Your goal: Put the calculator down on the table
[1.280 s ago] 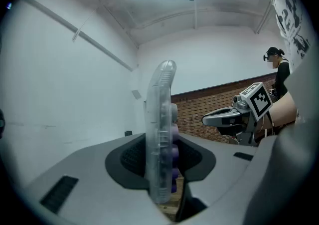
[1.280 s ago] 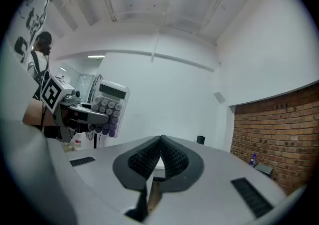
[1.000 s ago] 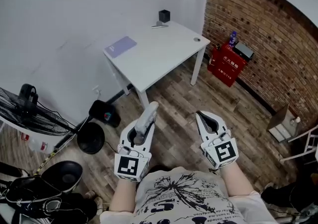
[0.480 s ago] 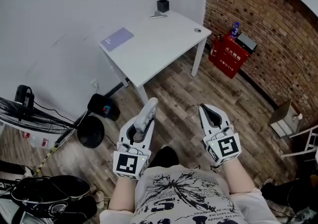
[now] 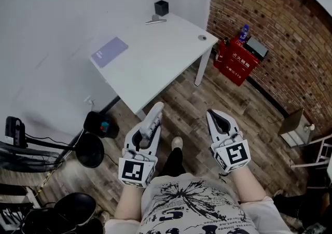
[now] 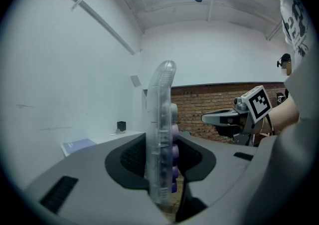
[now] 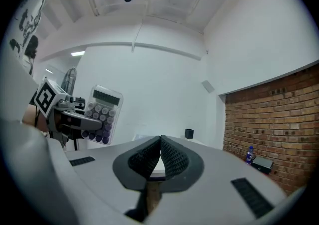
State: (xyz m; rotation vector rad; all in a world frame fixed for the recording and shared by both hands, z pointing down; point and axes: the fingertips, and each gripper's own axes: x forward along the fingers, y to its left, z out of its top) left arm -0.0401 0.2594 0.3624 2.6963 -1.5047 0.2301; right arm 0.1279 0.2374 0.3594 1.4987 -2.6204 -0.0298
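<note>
A clear calculator (image 5: 152,119) with purple keys stands on edge in my left gripper (image 5: 147,133), which is shut on its lower part. In the left gripper view the calculator (image 6: 160,134) rises upright between the pads of the left gripper (image 6: 162,161). My right gripper (image 5: 212,119) hangs beside it, shut and empty; its pads meet in the right gripper view (image 7: 160,156), where the calculator (image 7: 99,114) shows at left. The white table (image 5: 155,62) stands ahead, beyond both grippers, which are over the wooden floor.
On the table lie a purple notebook (image 5: 109,51), a black cube (image 5: 161,8), a silver object (image 5: 154,19) and a small round thing (image 5: 202,37). A red box (image 5: 236,62) sits against the brick wall at right. A fan and cables lie at left (image 5: 31,147).
The table has come closer and shifted left in the head view as the person stepped toward it. Both grippers keep their pose, the calculator still held.
</note>
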